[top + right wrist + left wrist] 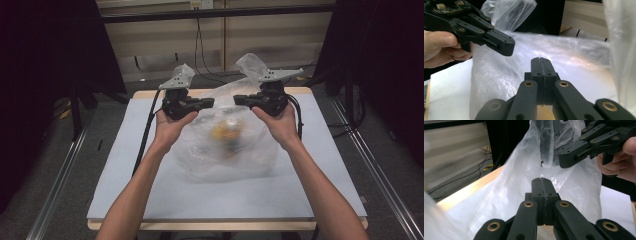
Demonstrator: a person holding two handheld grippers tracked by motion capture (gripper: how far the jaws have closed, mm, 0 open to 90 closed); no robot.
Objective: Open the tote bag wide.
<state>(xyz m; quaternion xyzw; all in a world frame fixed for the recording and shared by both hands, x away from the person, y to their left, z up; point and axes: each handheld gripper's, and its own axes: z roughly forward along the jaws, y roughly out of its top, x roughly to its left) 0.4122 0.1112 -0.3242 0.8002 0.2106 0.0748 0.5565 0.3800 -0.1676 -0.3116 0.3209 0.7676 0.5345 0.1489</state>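
On the pale tabletop (150,190) a clear plastic bag (200,160) with something yellow (222,131) inside is lifted by its top, the left gripper (541,180) and right gripper (541,59) each showing fingers closed flat, seemingly pinching film, which could tear or slip loose if pulled apart.

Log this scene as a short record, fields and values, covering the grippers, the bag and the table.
left gripper: jaws shut on the plastic bag, pinching film
right gripper: jaws shut on the plastic bag, pinching film
gripper layout: tips face each other, apart, above the bag's top
plastic bag: clear, crinkled, bottom resting on the table, top lifted by both grippers
contents: something yellow, blurred through the film, cannot tell what
table: pale top with wooden edge
hands: left hand and right hand each hold a gripper
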